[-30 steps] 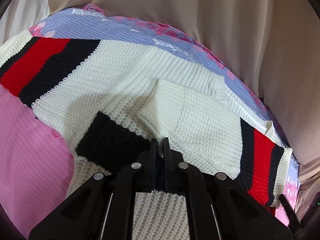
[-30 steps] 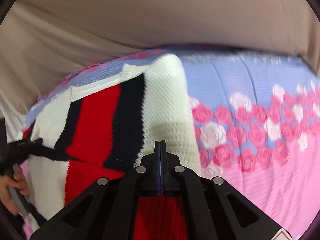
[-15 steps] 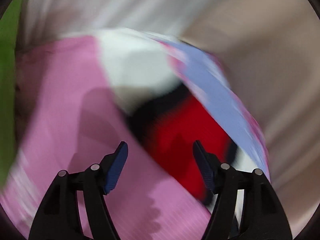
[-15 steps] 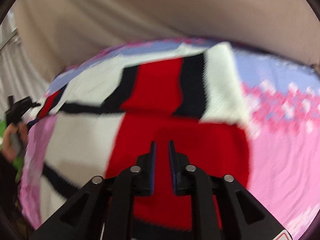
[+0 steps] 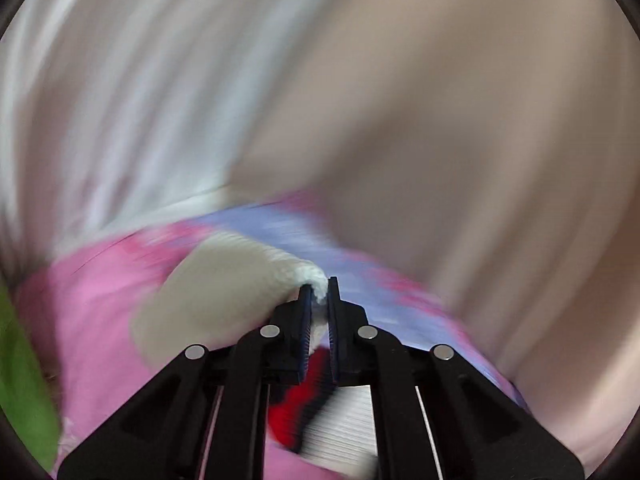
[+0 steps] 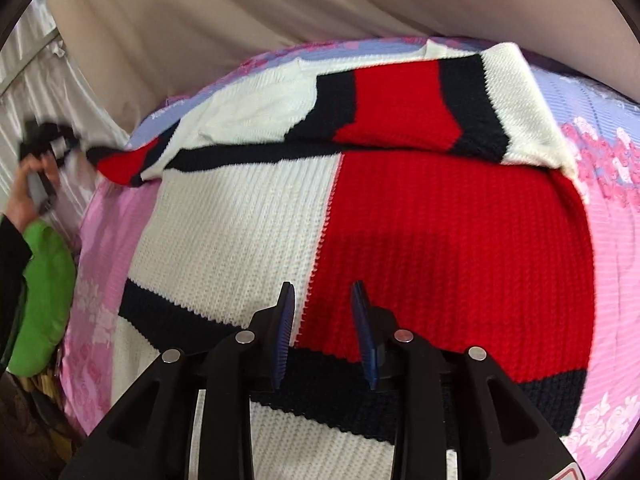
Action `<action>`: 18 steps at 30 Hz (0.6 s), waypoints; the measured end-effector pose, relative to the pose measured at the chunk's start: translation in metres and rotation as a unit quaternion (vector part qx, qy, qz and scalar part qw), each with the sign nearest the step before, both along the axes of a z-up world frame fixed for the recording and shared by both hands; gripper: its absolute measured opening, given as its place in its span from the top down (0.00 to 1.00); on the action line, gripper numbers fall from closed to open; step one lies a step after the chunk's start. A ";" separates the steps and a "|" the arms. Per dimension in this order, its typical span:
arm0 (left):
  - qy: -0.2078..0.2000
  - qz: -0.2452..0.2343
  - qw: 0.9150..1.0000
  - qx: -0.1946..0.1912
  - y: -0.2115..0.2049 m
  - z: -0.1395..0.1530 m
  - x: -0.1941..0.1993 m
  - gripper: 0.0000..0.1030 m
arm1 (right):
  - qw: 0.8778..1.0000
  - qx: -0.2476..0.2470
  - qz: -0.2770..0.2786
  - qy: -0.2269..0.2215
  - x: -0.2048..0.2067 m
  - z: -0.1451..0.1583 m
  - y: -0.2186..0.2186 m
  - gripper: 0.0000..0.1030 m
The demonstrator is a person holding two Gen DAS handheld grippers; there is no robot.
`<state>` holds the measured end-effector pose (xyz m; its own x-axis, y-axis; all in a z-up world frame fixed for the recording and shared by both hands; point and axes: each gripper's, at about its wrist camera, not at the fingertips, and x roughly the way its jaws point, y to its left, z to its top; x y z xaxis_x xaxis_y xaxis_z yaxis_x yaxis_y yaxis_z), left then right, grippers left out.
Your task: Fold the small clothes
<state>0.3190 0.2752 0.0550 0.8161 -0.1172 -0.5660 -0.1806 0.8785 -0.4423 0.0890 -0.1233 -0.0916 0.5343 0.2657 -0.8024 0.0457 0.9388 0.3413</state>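
Left hand-held gripper (image 5: 317, 294) is clamped on the sweater (image 6: 400, 220) sleeve edge. Right hand-held gripper (image 6: 323, 300), jaws just opening w/ nothing between, hovers above sweater body; long axis runs straight ahead.

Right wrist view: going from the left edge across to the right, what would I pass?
Person's hand holding the left tongs → green cushion → pink floral bedsheet → white panel of the knitted sweater → its red panel → pink bedsheet again.
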 end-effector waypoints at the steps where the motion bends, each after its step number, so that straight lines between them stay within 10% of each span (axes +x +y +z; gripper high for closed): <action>1: -0.020 -0.040 0.999 0.006 -0.035 0.019 -0.007 0.94 | 1.000 0.000 -0.006 -0.003 -0.002 0.002 -0.006 0.70; 5: -0.062 -0.203 0.977 -0.007 -0.188 0.047 -0.052 0.92 | 0.999 0.003 -0.045 -0.008 -0.016 0.007 -0.043 0.68; 10: 0.061 -0.286 0.956 -0.031 -0.325 -0.059 -0.086 0.70 | 0.995 0.014 -0.099 -0.001 -0.031 -0.001 -0.096 0.65; 14: 0.131 -0.256 0.956 -0.046 -0.328 -0.124 -0.108 0.68 | 0.993 0.005 -0.121 -0.007 -0.028 0.000 -0.125 0.61; 18: 0.124 -0.183 0.972 -0.082 -0.265 -0.127 -0.119 0.45 | 0.992 0.007 -0.118 -0.044 -0.005 0.017 -0.138 0.48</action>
<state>0.2003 0.0102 -0.0716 0.5434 -0.4788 -0.6895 0.0114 0.8256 -0.5642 0.0843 -0.2612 -0.0747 0.6508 0.1353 -0.7471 0.2334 0.9007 0.3664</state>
